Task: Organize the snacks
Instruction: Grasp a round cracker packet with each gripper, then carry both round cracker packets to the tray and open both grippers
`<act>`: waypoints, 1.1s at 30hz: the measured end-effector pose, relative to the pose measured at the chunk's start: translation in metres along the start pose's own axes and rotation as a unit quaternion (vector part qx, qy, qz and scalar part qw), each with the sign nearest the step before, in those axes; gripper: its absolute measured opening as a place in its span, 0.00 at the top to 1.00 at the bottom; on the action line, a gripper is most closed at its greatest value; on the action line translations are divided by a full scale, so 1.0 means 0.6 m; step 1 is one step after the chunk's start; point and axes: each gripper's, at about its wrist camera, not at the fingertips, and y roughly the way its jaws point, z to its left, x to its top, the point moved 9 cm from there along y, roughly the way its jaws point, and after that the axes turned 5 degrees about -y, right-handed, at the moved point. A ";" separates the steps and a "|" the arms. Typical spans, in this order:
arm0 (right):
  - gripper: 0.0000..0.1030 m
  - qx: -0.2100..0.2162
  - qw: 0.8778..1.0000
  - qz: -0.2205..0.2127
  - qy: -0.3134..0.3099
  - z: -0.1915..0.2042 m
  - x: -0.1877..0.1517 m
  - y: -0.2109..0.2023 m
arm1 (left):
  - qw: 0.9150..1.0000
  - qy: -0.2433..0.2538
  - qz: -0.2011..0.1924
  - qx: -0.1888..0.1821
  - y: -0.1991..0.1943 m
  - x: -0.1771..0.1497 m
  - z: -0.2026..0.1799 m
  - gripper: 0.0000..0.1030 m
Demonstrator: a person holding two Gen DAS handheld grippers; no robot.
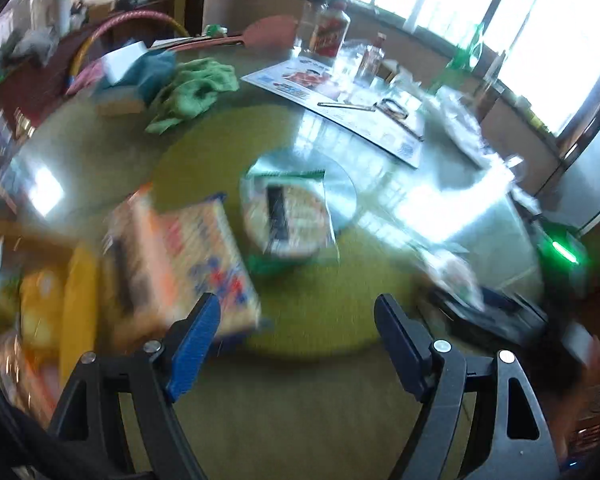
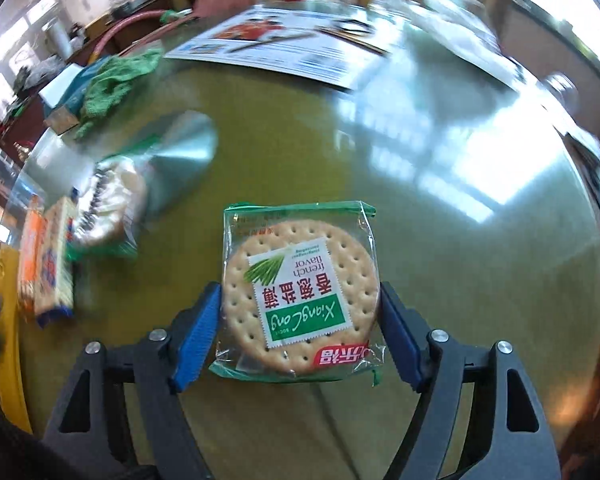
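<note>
- The right gripper (image 2: 300,332) points down at a glass-topped round table (image 2: 440,208), its 2 jaws on either side of a round cracker packet (image 2: 300,300).
- The blue pads (image 2: 198,338) sit right at the packet's left and right edges; they look to be touching the wrapper, but a firm clamp cannot be told.
- The packet is clear plastic with green trim and lies flat on the glass.
- The left gripper (image 1: 298,340) hangs over the same table with its jaws wide apart and nothing between them.
- In the blurred left wrist view, a rectangular snack pack (image 1: 180,264) lies just past the left pad, and a second round cracker packet (image 1: 286,216) lies beyond the open jaws.
- A green cloth (image 1: 192,92) and a printed sheet (image 1: 340,108) lie farther back.
</note>
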 end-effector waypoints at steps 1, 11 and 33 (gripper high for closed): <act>0.26 -0.001 1.000 -0.004 0.021 -0.024 -0.013 -0.008 | 1.000 0.006 0.000 0.007 0.018 0.015 -0.009 0.23; 0.26 0.041 0.998 -0.033 0.037 -0.048 -0.057 -0.040 | 0.995 -0.045 0.062 0.061 0.147 0.076 0.010 0.23; 0.26 0.130 0.990 -0.044 0.026 -0.006 -0.177 -0.102 | 0.995 0.030 0.057 -0.079 -0.042 -0.273 -0.066 0.27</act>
